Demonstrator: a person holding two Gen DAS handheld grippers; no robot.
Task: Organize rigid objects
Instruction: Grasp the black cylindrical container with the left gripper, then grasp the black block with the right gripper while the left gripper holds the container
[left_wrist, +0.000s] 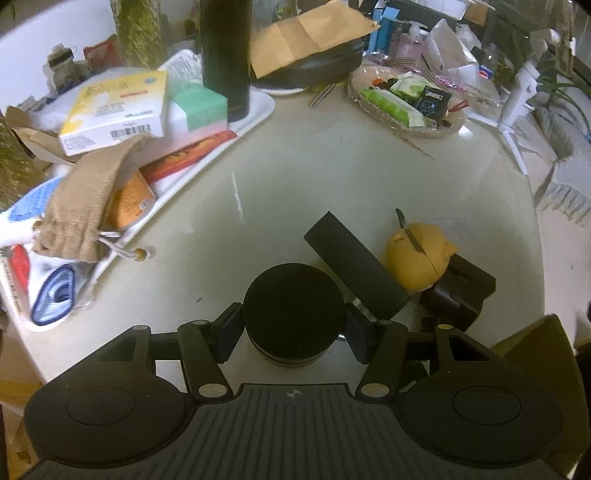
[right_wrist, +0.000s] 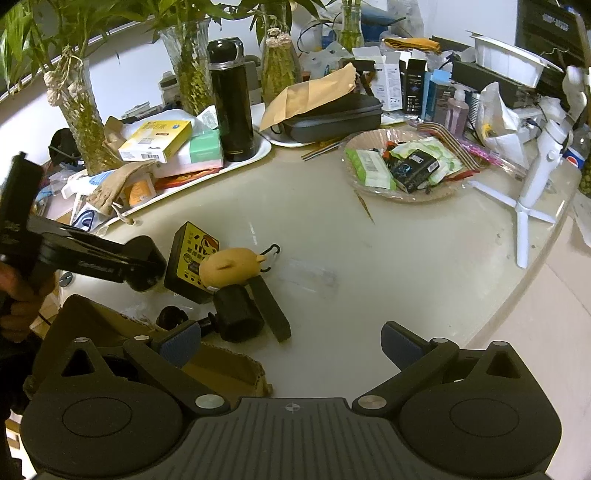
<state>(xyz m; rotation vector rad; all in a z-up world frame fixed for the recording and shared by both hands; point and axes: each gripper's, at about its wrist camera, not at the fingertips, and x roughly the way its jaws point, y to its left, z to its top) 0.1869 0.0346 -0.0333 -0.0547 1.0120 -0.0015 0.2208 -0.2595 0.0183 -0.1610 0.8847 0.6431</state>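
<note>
The left gripper (left_wrist: 293, 325) has its two pads pressed against opposite sides of a squat black cylindrical jar (left_wrist: 291, 302), which stands upright on the cream table (left_wrist: 332, 177) right at the near edge; its round axis runs vertical, so nothing needs turning before a lift. From that jar, a black rectangular bar (left_wrist: 354, 264) lies at about 1 o'clock, touching or almost touching it, its long axis slanting from 11 to 5 o'clock; beyond it, at 2 o'clock, sits an orange pig-shaped toy (left_wrist: 415, 258) leaning against a black block. The right gripper (right_wrist: 291, 349) hangs wide and empty over bare table, the cluster off at its 10 o'clock, so the left hand is plainly the nearer. A cardboard box (right_wrist: 221, 369) lies under the right gripper's left finger. Writing: a yellow-labelled black pack (right_wrist: 192, 258) carries printed characters too small to read; a blue can at the far right reads Pepsi (right_wrist: 574, 157).
</note>
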